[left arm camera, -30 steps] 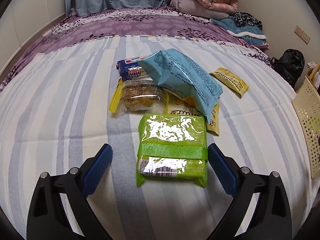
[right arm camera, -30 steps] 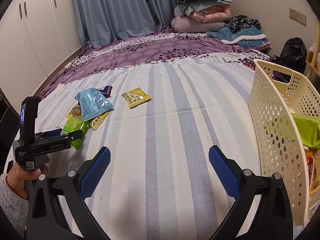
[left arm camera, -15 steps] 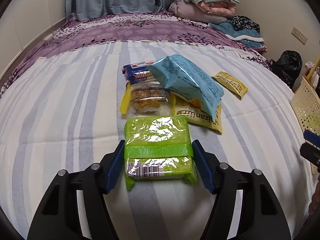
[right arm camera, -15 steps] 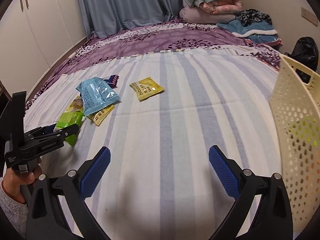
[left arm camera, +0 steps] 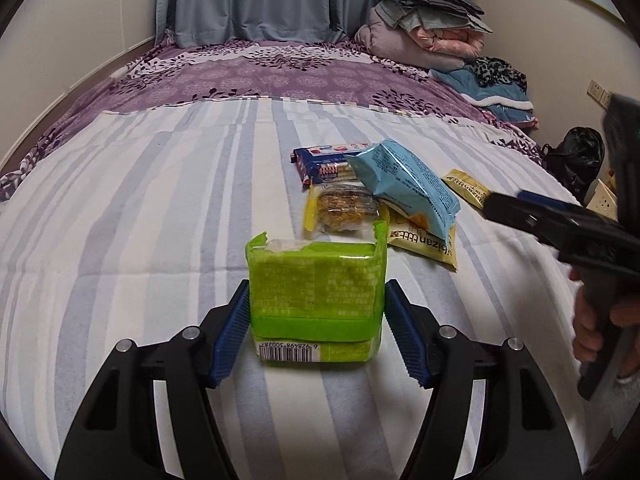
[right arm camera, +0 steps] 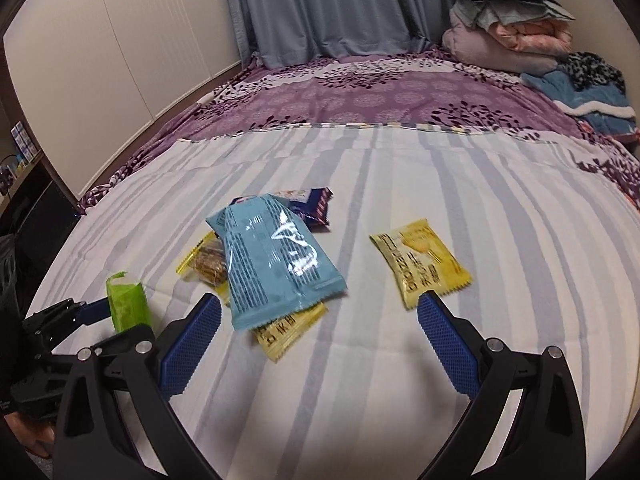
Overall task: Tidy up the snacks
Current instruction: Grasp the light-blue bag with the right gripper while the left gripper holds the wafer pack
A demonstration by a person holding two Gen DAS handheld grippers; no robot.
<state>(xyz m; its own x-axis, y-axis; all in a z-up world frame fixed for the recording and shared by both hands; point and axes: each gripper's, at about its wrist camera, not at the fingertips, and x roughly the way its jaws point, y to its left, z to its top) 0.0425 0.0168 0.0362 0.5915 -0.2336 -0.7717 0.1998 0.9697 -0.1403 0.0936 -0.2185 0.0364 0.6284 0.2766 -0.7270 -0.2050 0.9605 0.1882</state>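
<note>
My left gripper (left arm camera: 316, 328) is shut on a green snack pack (left arm camera: 316, 292) and holds it tilted up off the striped bed sheet; the pack also shows in the right wrist view (right arm camera: 128, 304). Behind it lies a pile: a light blue bag (left arm camera: 404, 188), a clear-and-yellow cake packet (left arm camera: 340, 210), a dark blue biscuit pack (left arm camera: 324, 166) and a yellow packet (left arm camera: 424, 240) under the blue bag. My right gripper (right arm camera: 320, 340) is open and empty, low over the sheet just in front of the blue bag (right arm camera: 272, 260). A separate yellow packet (right arm camera: 420, 264) lies by its right finger.
The bed carries a purple flowered cover (right arm camera: 360, 100) at the far end and folded bedding (right arm camera: 508, 20) at the far right. White cupboards (right arm camera: 100, 60) stand left of the bed. A black bag (left arm camera: 576, 156) sits off the bed's right side.
My left gripper has closed on the green pack and lifted its front end up. My right gripper has swung left from the basket toward the snack pile.
</note>
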